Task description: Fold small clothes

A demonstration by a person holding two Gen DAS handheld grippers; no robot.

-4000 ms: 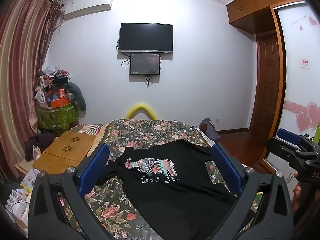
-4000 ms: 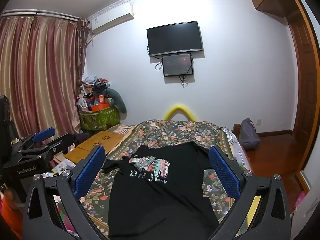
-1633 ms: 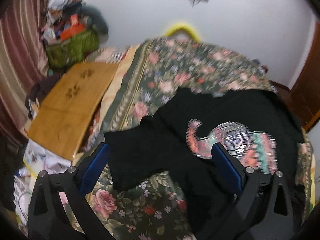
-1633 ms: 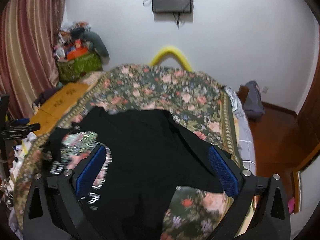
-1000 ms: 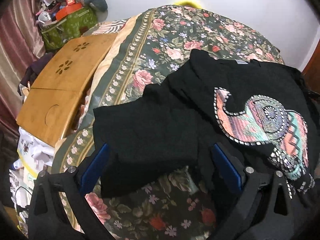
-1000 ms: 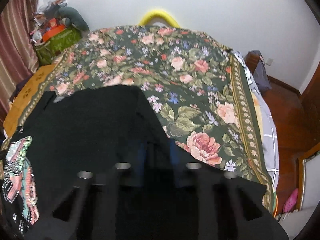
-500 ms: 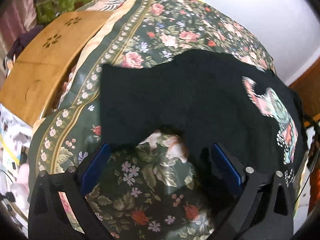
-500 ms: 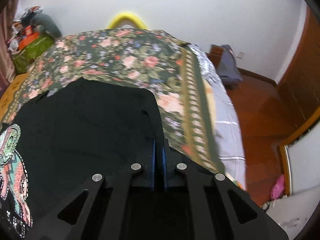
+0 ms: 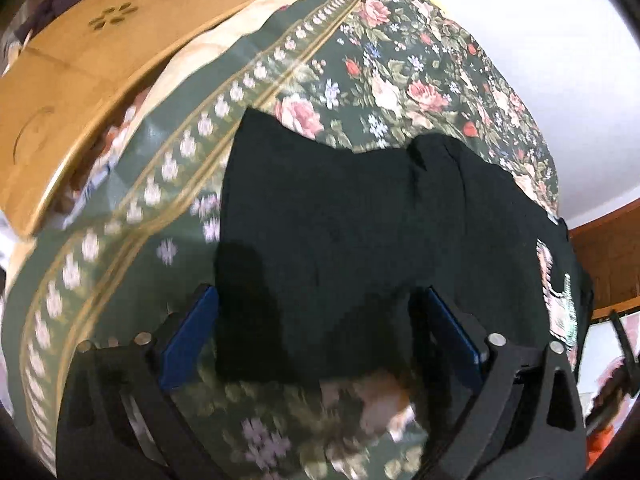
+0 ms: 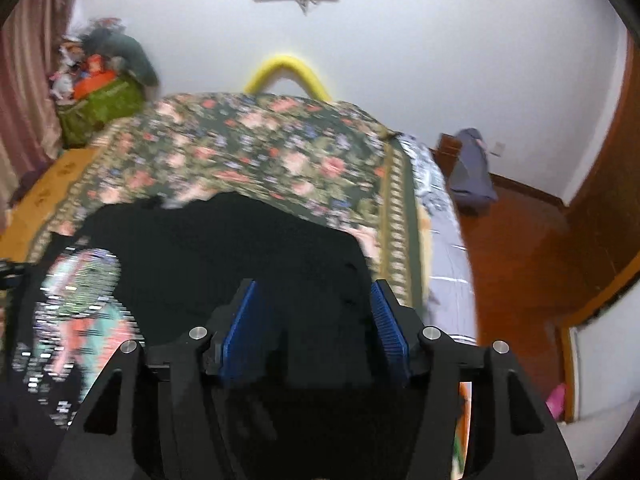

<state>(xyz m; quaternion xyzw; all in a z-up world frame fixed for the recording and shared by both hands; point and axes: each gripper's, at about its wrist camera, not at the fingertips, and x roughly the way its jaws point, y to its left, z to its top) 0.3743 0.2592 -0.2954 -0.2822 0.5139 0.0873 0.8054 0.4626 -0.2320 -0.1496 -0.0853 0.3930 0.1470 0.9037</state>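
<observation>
A black T-shirt [image 9: 340, 208] with a colourful elephant print [image 10: 80, 304] lies spread on the flowered bed cover [image 9: 360, 60]. My left gripper [image 9: 320, 296] hangs low over the shirt's left sleeve. Its jaws are wide and closing, with the sleeve's lower edge between the blue pads [image 9: 188, 344], which do not press on it. In the right wrist view the T-shirt [image 10: 240, 248] fills the near part. My right gripper [image 10: 314, 286] is above its right side near the bed's edge. These jaws are opening, with black cloth lying under and between them, not pinched.
A wooden board [image 9: 80, 60] lies along the bed's left side. Beyond the bed are a yellow curved bar [image 10: 286, 68], a green basket piled with things [image 10: 100, 108] and a grey bag [image 10: 472, 172] on the wooden floor [image 10: 520, 240] to the right.
The left gripper came down closer to the sleeve, which now reaches between its jaws. The right gripper, shut on the shirt's right side half a second ago, has opened and pulled up and back.
</observation>
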